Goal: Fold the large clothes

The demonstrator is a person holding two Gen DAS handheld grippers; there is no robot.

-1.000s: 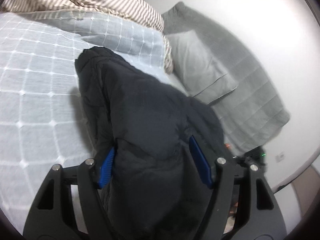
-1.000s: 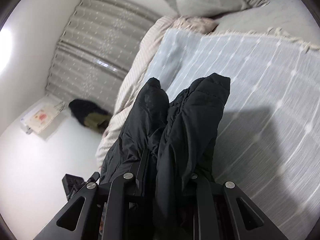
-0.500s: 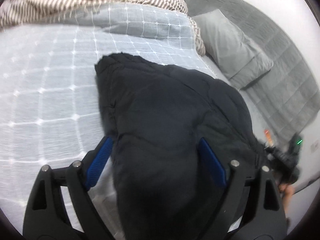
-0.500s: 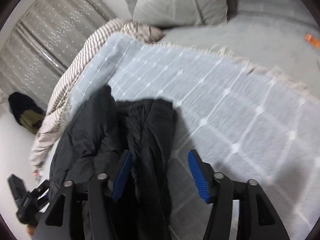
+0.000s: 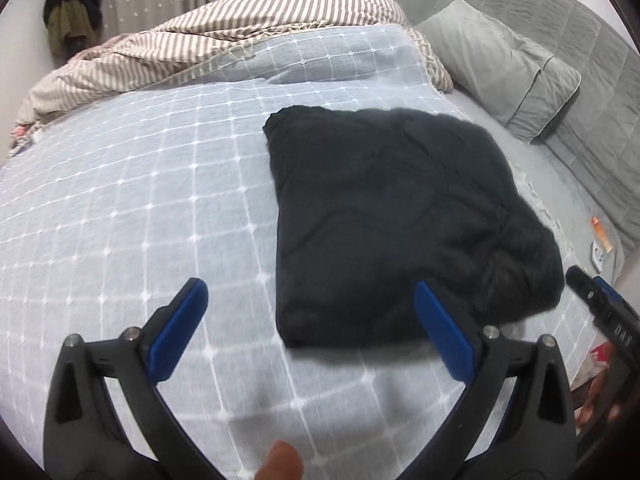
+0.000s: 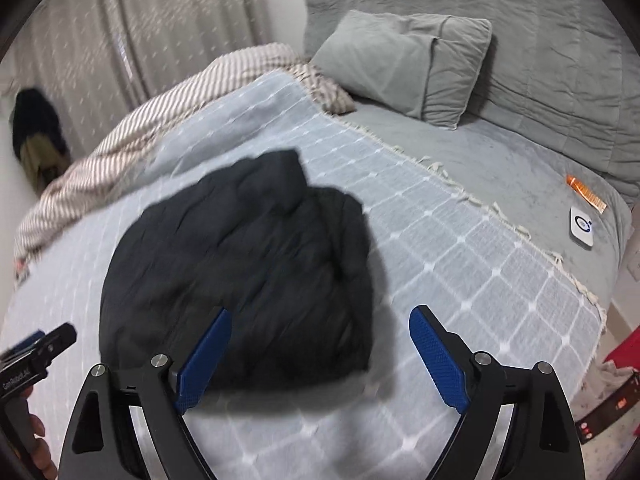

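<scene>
A black padded jacket (image 5: 392, 216) lies folded into a rough square on the light blue checked bedspread (image 5: 120, 208). It also shows in the right wrist view (image 6: 248, 272). My left gripper (image 5: 312, 324) is open and empty, held back from the jacket's near edge. My right gripper (image 6: 320, 352) is open and empty, just short of the jacket's near right corner. The right gripper's tip shows at the right edge of the left wrist view (image 5: 600, 304), and the left gripper's body shows at the left edge of the right wrist view (image 6: 36, 356).
A striped duvet (image 5: 224, 44) is bunched at the far side of the bed. A grey pillow (image 6: 408, 64) leans on the grey headboard (image 6: 560, 52). An orange packet (image 6: 586, 194) and a white device (image 6: 582, 226) lie on the grey sheet. Dark clothes (image 6: 36, 136) hang by the curtain.
Both grippers have let go of the jacket and drawn back from it. The jacket, held up a second ago, now lies folded flat on the bedspread.
</scene>
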